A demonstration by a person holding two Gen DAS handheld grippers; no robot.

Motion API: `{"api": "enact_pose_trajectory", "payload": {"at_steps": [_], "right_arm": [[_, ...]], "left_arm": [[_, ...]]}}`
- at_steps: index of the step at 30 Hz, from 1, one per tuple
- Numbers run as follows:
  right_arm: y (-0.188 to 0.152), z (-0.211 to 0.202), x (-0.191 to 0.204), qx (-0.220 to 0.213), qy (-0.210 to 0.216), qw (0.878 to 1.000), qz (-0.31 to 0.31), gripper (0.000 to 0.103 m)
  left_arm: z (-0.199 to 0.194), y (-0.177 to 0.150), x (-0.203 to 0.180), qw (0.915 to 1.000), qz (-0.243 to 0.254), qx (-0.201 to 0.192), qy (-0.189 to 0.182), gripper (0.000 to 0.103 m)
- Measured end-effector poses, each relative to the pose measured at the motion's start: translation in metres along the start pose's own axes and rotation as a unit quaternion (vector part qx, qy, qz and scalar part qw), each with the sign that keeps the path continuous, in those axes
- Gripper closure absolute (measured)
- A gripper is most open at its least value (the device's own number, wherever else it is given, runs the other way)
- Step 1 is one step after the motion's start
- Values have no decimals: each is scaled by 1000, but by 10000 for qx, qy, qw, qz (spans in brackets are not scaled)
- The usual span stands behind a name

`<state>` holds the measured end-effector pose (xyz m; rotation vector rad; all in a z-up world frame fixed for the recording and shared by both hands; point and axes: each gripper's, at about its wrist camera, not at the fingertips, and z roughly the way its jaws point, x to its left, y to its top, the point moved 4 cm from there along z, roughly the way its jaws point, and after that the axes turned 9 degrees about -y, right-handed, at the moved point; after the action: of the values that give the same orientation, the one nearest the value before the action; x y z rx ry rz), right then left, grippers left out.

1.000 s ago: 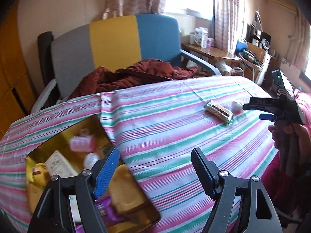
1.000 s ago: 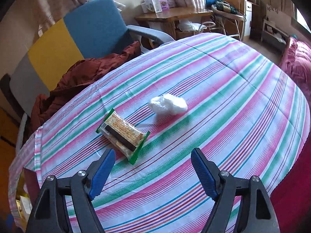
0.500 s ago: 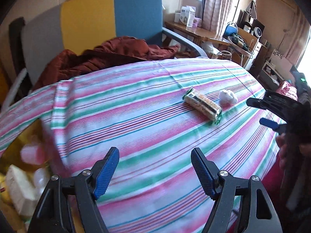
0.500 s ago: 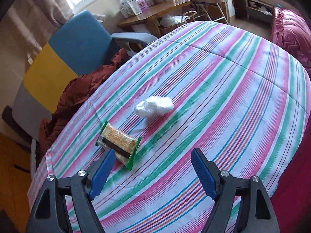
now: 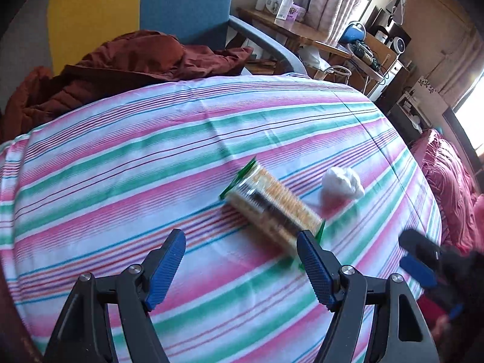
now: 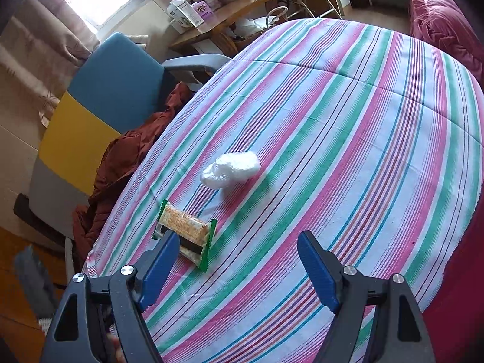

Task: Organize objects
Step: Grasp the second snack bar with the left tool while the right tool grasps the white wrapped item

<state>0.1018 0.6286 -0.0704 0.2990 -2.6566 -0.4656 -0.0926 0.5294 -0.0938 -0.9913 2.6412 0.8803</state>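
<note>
A green-edged cracker packet (image 5: 272, 208) lies on the striped tablecloth (image 5: 136, 157), with a crumpled white plastic wad (image 5: 341, 183) to its right. My left gripper (image 5: 242, 263) hovers open just in front of the packet; its right finger overlaps the packet's near end, nothing between the pads. In the right wrist view the packet (image 6: 184, 231) sits by the left fingertip and the wad (image 6: 231, 169) lies farther off. My right gripper (image 6: 236, 260) is open and empty; it also shows at the left view's right edge (image 5: 419, 257).
A blue, yellow and grey chair (image 5: 142, 9) with a rust-red jacket (image 5: 121, 63) stands behind the table. A wooden side table (image 5: 290, 27) with boxes is at the back. Pink bedding (image 6: 441, 24) lies at the right.
The left gripper swept right and down, away from the golden tray of items, which has left the view, and onto the cracker packet. The right gripper rolled and shifted slightly; packet and wad stayed put.
</note>
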Motion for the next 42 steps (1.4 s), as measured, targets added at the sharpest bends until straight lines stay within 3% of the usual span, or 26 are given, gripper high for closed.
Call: {"api": "enact_pose_trajectory", "payload": {"at_steps": [6, 9, 13, 16, 20, 32, 37, 42], "right_arm": [[0, 2, -2, 69, 97, 9999, 64, 21], [1, 2, -3, 55, 122, 9999, 88, 21], [0, 3, -2, 80, 145, 9998, 73, 21], [-1, 6, 0, 157, 172, 9997, 29, 21], [-2, 7, 1, 196, 171, 9997, -5, 21], [-11, 20, 11, 459, -106, 9982, -375, 21], [-10, 17, 25, 556, -256, 9958, -680, 21], [25, 21, 46, 213, -818, 9880, -1291, 21]], "left_arm": [[46, 28, -8, 9987, -436, 243, -64, 26], [66, 34, -6, 9968, -686, 393, 100, 26], [73, 36, -12, 9979, -452, 263, 388, 25], [69, 21, -18, 9976, 230, 188, 618, 36], [50, -3, -12, 9964, 550, 120, 632, 56], [-16, -94, 20, 9965, 685, -141, 455, 57], [-21, -100, 25, 9976, 602, -200, 295, 57], [-21, -102, 25, 9974, 631, -247, 228, 57]]}}
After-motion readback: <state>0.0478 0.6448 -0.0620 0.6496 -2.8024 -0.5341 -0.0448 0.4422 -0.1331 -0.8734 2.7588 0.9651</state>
